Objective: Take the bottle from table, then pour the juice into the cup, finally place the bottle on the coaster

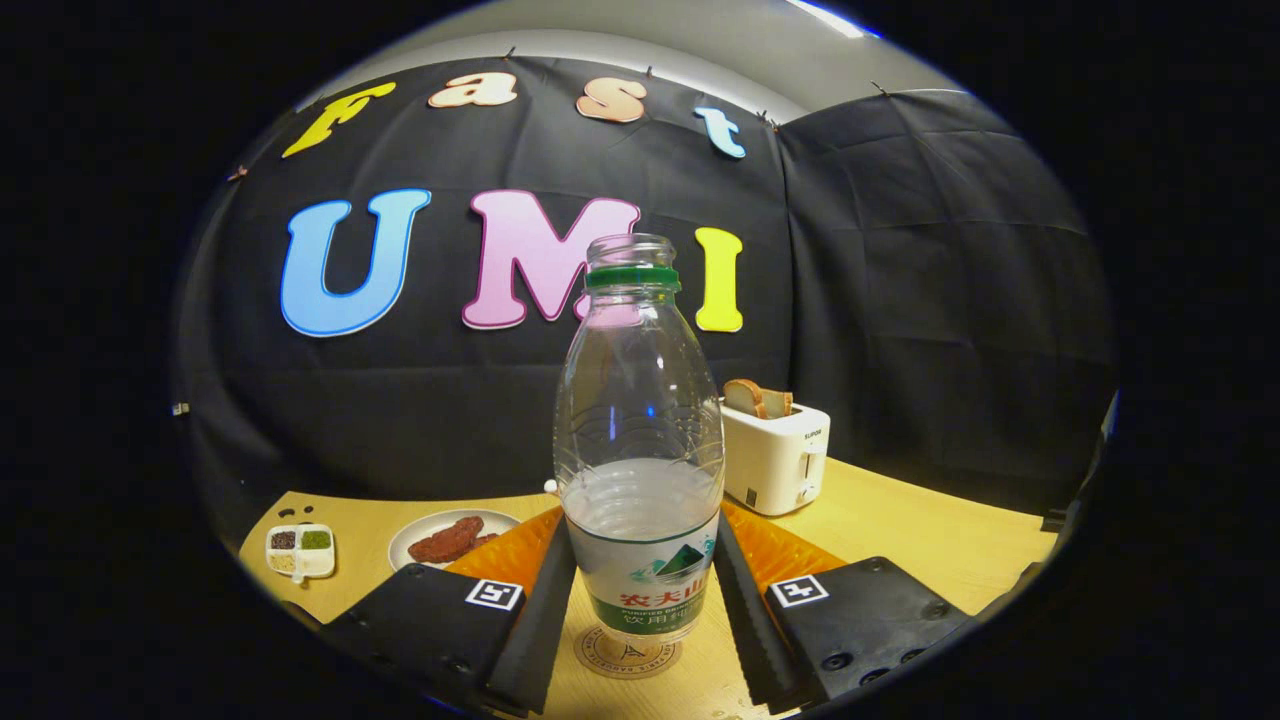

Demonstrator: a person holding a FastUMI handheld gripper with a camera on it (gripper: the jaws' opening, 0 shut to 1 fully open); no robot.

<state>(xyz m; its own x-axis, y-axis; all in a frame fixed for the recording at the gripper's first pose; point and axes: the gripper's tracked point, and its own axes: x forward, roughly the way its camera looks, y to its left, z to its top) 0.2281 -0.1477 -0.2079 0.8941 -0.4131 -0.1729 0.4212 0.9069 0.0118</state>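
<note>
A clear plastic bottle (638,420) with a green neck ring and no cap stands upright, its base on a round brown coaster (627,655) on the wooden table (905,530). It is under half full of clear liquid. My gripper (640,530) has the bottle between its two fingers. The black pads of the fingers (552,590) touch the bottle's lower sides at the label, left and right. The coaster lies between the fingers, partly hidden under the bottle.
Beyond the right finger stands a white toaster (775,455) with bread slices in its slots. Past the left finger lies a white plate (450,540) with brown food, and further left a small divided dish (300,550).
</note>
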